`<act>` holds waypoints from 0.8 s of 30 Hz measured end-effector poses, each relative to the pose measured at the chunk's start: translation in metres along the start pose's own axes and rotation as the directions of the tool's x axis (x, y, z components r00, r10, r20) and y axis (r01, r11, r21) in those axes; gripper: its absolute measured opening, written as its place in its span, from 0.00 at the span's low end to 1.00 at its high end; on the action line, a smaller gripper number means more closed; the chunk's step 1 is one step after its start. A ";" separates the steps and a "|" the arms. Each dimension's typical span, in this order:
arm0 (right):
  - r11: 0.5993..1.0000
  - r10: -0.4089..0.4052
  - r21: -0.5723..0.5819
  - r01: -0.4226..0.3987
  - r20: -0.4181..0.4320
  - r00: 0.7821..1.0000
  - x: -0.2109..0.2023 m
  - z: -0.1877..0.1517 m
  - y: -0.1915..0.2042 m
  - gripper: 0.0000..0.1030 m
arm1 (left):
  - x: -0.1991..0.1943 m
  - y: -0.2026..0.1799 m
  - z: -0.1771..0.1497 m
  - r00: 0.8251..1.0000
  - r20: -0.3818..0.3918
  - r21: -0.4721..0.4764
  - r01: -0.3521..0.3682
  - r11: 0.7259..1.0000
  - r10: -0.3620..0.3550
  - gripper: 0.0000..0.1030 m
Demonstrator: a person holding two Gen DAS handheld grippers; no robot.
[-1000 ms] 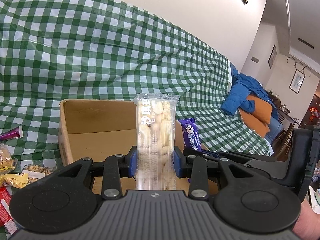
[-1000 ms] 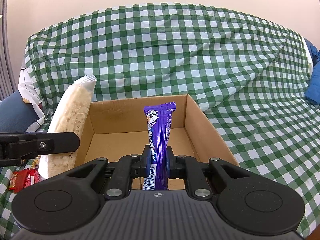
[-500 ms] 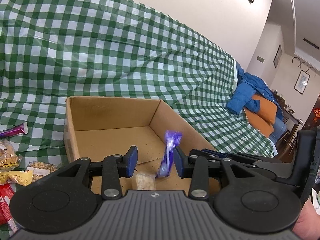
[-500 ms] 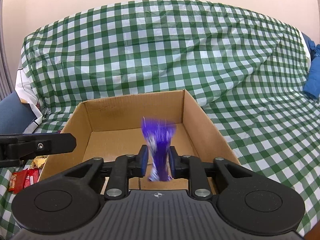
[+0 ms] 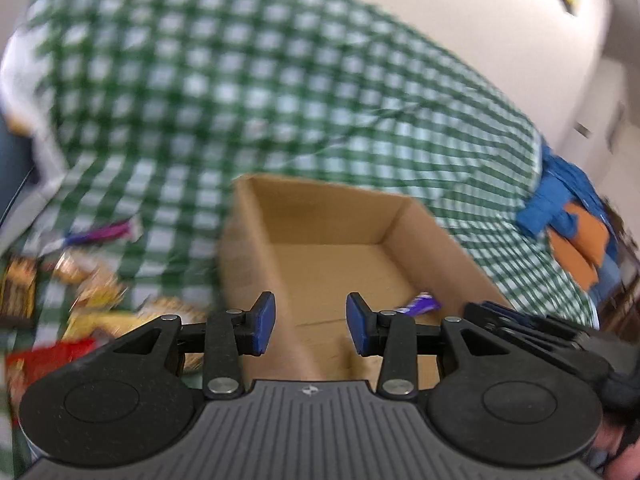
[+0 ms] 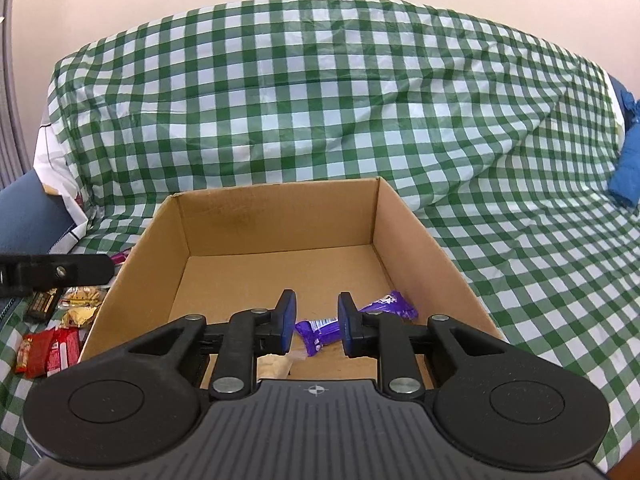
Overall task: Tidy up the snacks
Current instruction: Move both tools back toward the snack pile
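Right wrist: purple snack packet (image 6: pixel 352 322) flat on box (image 6: pixel 420 248) floor beyond parted jaws (both grippers empty, apart).

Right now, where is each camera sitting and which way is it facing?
Left wrist: rides the open left gripper, aimed down over the cardboard box's left wall; loose snacks at left, right gripper intrudes.
Right wrist: rides the open right gripper, aimed into the box at the purple bar; left gripper's finger intrudes.
Shared: box, purple bar, checked cloth.
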State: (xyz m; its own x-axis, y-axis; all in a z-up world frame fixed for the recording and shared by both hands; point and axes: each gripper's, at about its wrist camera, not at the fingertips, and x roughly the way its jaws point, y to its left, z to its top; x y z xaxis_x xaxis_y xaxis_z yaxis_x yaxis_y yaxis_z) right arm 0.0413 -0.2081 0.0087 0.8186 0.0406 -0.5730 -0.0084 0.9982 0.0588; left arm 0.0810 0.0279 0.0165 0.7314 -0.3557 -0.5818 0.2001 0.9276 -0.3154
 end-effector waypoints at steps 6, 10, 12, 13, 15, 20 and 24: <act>0.999 0.009 -0.039 -0.009 0.010 1.000 -0.003 -0.001 0.012 0.23 | -0.015 0.041 0.009 0.995 0.049 -0.145 -0.081 0.986 0.089 0.42; 0.998 0.025 -0.057 -0.024 0.014 1.000 -0.006 -0.001 0.019 0.23 | -0.024 0.053 0.012 0.981 0.088 -0.142 -0.159 0.977 0.172 0.42; 0.997 0.037 -0.070 -0.036 0.015 0.999 -0.008 -0.002 0.024 0.23 | -0.027 0.060 0.013 0.979 0.085 -0.157 -0.172 0.973 0.187 0.42; 0.996 0.043 -0.077 -0.042 0.017 0.999 -0.009 -0.002 0.027 0.23 | -0.029 0.063 0.014 0.977 0.085 -0.161 -0.182 0.970 0.198 0.42; 0.994 0.058 -0.094 -0.056 0.019 0.998 -0.012 -0.003 0.033 0.23 | -0.032 0.068 0.016 0.964 0.087 -0.148 -0.237 0.960 0.252 0.42; 0.986 0.095 -0.142 -0.090 0.029 0.995 -0.017 -0.004 0.048 0.23 | -0.043 0.089 0.017 0.930 0.092 -0.168 -0.338 0.926 0.356 0.15; 0.979 0.128 -0.166 -0.120 0.038 0.991 -0.020 -0.003 0.055 0.23 | -0.053 0.109 0.029 0.920 0.096 -0.166 -0.361 0.918 0.379 0.08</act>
State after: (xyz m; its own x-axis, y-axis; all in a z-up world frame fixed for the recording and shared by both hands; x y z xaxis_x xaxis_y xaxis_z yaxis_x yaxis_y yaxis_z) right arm 0.0224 -0.1539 0.0207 0.8322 0.1660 -0.5290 -0.2012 0.9795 -0.0093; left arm 0.0829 0.1510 0.0345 0.8117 0.0351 -0.5830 -0.1882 0.9607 -0.2042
